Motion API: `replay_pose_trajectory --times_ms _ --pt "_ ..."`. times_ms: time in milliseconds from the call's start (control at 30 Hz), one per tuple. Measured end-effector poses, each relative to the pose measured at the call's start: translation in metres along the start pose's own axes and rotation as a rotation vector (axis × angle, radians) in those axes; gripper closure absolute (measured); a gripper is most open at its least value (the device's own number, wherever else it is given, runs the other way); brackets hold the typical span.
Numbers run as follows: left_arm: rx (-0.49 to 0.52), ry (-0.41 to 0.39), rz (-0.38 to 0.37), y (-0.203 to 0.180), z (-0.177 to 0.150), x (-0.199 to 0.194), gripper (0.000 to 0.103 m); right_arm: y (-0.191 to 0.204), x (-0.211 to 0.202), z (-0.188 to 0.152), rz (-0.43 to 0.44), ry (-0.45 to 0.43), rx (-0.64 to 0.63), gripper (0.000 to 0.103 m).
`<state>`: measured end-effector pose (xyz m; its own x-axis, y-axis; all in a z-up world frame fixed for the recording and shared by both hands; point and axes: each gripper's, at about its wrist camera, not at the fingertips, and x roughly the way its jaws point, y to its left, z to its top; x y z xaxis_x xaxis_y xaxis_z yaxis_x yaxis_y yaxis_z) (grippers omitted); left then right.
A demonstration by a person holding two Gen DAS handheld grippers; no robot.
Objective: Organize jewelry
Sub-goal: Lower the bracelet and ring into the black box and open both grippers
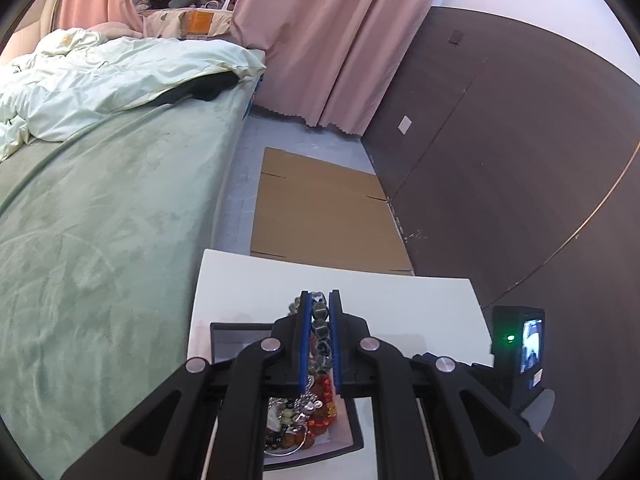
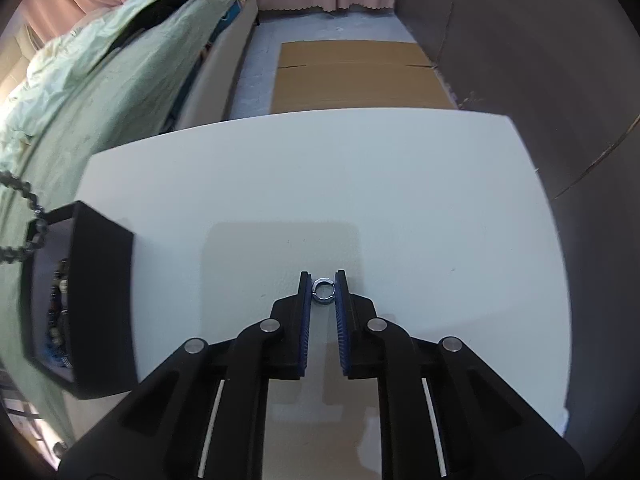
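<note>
My left gripper [image 1: 320,300] is shut on a dark green bead bracelet [image 1: 321,330] and holds it above a black tray [image 1: 354,428] that holds a pile of mixed jewelry [image 1: 298,420]. My right gripper [image 2: 323,280] is shut on a small open silver ring [image 2: 323,291] just above the white table [image 2: 320,184]. In the right wrist view the black tray [image 2: 100,300] is at the left edge, and the hanging bead bracelet [image 2: 24,200] shows above it.
The white table [image 1: 400,300] stands beside a bed with a green sheet [image 1: 100,220]. Flat cardboard [image 1: 320,208] lies on the floor beyond it. A dark wall panel [image 1: 520,160] is to the right. My right gripper's camera body [image 1: 520,344] shows at right.
</note>
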<state>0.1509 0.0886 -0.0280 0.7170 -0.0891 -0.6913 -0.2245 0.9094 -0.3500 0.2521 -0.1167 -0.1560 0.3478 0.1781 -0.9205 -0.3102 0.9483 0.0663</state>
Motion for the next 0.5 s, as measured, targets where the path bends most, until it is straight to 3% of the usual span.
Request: replay_pose_trajectory --times_ms 267,300,333,400,467,500 --pt "-0.014 -0.012 0.103 0.013 -0.007 -0.011 0.092 0.007 -0.027 -0.004 0.074 -0.062 0.005 0.090" --pt "-0.015 -0.013 0.110 0.014 -0.008 -0.012 0.080 0.007 -0.030 -0.005 0.085 -0.070 0.007 0.090" --pt "-0.015 -0.016 0.114 0.014 -0.009 -0.014 0.056 0.008 -0.033 -0.006 0.094 -0.076 0.009 0.090" --pt "-0.013 -0.039 0.123 0.015 -0.010 -0.021 0.030 0.009 -0.040 -0.008 0.119 -0.093 0.014 0.090" --pt "-0.007 -0.055 0.127 0.015 -0.011 -0.028 0.029 0.012 -0.049 -0.010 0.148 -0.116 0.017 0.090" --pt "-0.009 -0.054 0.126 0.016 -0.012 -0.030 0.023 0.014 -0.052 -0.011 0.161 -0.125 0.018 0.090"
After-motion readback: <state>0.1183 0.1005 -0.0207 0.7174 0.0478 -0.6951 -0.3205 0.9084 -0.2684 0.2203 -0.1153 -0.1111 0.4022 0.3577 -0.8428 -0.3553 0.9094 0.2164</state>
